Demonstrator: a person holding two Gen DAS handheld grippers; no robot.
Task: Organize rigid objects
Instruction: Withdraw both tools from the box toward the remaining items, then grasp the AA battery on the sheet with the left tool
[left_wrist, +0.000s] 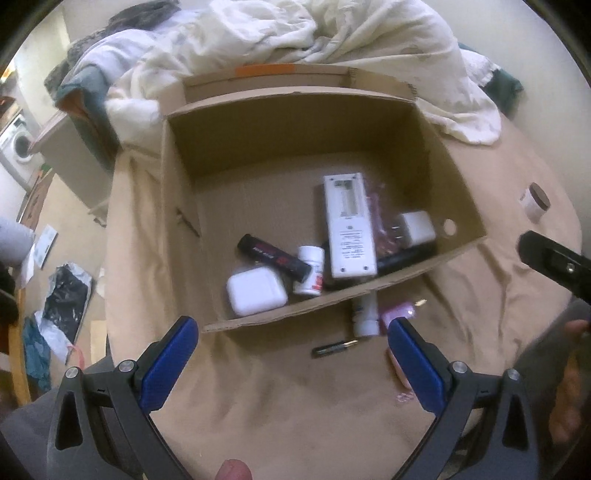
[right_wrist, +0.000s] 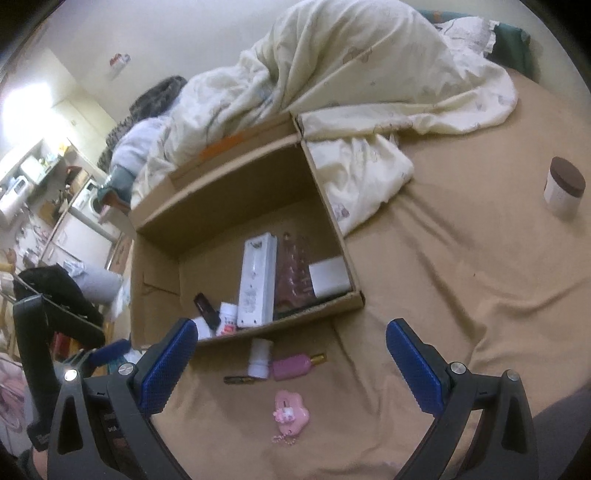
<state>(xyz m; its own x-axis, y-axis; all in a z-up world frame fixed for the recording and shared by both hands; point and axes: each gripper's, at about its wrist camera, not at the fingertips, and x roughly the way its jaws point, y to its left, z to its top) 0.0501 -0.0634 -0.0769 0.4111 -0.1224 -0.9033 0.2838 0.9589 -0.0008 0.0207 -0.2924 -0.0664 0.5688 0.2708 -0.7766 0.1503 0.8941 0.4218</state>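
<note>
Two claws, left claw (left_wrist: 293, 345) and right claw (right_wrist: 291, 347), gaping wide, empty, cardboard box (left_wrist: 184, 206) ahead, rumpled duvet (right_wrist: 369, 74) behind.

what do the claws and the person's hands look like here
Both the left claw and the right claw have black angular plastic frames with triangular cut-outs, silver round bolts at the joints, and blue textured pads on the fingers. No cables show. A bare fingertip peeks in below; grey fabric, possibly a sleeve, edges both views.

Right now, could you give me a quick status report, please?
Left gripper and right gripper open, empty. Cardboard box part filled. Battery, pink bottle still outside.
</note>
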